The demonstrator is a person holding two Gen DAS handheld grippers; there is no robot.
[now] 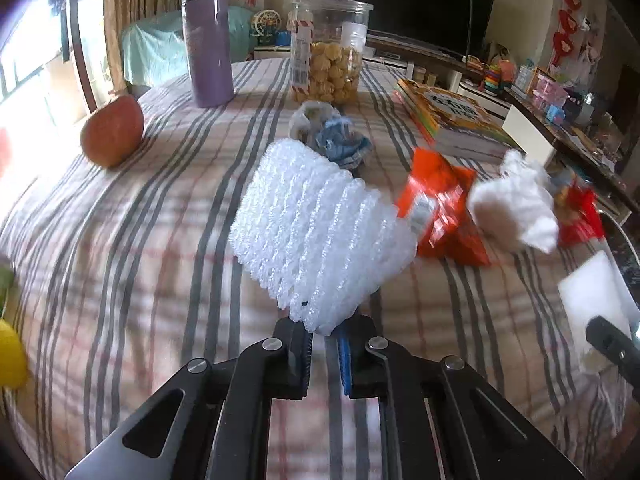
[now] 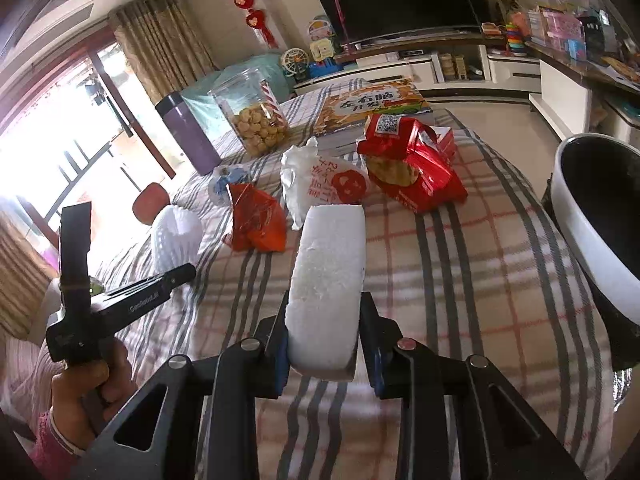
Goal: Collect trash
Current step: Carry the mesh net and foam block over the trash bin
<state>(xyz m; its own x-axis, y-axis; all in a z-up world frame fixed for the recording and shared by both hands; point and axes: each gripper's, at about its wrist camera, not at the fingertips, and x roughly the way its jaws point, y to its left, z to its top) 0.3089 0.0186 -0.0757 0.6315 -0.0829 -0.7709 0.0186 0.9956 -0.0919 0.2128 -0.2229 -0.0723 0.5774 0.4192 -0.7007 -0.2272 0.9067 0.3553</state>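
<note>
Already left gripper (image 1: 324,354) clenching white foam fruit net (image 1: 320,232) by edge — light, squashy; right gripper (image 2: 324,344) grasping white styrofoam block (image 2: 330,280) — crumbly.

Both wrist cams: close, facing table (image 1: 132,248)

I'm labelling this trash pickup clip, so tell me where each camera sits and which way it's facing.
Left wrist view: on the left gripper, looking down across the striped tablecloth toward the black television; its jaws pinch a white foam fruit net.
Right wrist view: on the right gripper, facing the same way; its jaws clamp a white foam block, and the person's left hand shows.
Shared: purple flask, clear cookie jar, orange book, fruit net.
</note>
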